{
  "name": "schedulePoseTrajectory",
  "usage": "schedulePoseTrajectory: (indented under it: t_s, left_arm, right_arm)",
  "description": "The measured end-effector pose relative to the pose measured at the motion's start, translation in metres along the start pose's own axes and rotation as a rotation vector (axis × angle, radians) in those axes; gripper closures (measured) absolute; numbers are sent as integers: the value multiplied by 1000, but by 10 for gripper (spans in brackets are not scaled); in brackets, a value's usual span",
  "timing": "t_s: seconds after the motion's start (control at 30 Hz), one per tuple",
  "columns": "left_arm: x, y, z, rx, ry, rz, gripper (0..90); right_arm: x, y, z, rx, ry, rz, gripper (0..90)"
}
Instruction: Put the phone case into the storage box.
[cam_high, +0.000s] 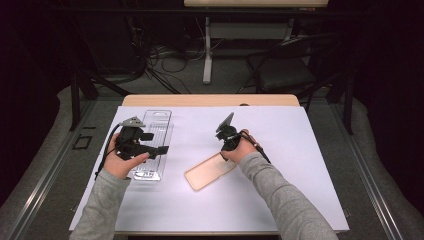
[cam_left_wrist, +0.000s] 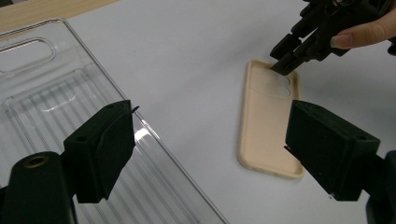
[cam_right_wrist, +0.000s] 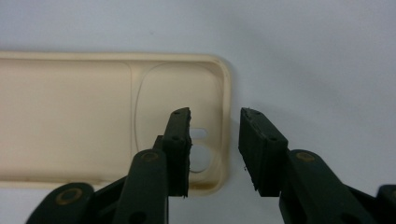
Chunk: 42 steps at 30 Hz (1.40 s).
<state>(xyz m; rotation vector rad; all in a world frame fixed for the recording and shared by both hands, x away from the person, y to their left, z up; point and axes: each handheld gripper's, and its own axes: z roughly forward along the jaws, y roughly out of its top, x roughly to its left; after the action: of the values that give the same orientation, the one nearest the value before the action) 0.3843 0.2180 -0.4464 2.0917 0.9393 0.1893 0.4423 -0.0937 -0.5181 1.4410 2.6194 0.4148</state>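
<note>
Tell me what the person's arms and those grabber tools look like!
Both arms wear grey sleeves. The left gripper and right gripper are black, each with two blocky jaws on hinged links with brass-coloured pivots. Each carries a grey three-cornered plate and trails a black cable.

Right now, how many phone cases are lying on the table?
1. The beige phone case lies open side up on the white table, right of the clear plastic package. The right gripper straddles its camera-end rim.
</note>
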Motion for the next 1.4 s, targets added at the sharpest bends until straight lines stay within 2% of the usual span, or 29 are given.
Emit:
schedulePoseTrajectory:
  t_s: [0.03,0.23,0.3,0.43,0.57,0.7,0.83,0.87,0.9,1.13,1.27,1.3,1.33,1.4]
  left_arm:
    - [0,0,0,0,-1,-2,159]
    - [0,0,0,-3,2,-6,159]
    - [0,0,0,-5,3,-6,159]
    - [0,-1,0,-5,2,-9,159]
    - [1,-1,0,-1,2,-8,159]
    - [0,-1,1,0,2,-4,159]
    - [0,-1,1,0,2,-5,159]
    - [1,-1,1,-1,3,-6,159]
    - [1,-1,1,-1,3,-7,159]
    - [1,-1,1,3,3,-7,159]
    - [1,-1,1,1,4,-9,158]
    - [1,-1,1,1,4,-9,158]
    - [1,-1,1,2,3,-9,159]
    - [1,-1,1,6,2,-6,159]
  right_arm:
    - [-1,2,-2,48,-6,-10,658]
    - [-4,3,1,54,-6,2,685]
    - [-4,3,1,64,-4,20,702]
    - [-6,2,5,87,-7,4,742]
    - [-5,0,7,99,-6,23,768]
    - [-5,0,7,99,-16,8,790]
    - [-5,2,6,134,-32,9,815]
    - [-5,2,6,134,-32,9,815]
    - [-5,0,8,101,-22,27,820]
    - [-7,0,8,105,-27,38,858]
    - [-8,1,7,129,-34,27,863]
    - [-8,1,7,129,-34,27,863]
    - [-8,1,8,103,-27,32,864]
    - [-7,1,8,104,-27,39,866]
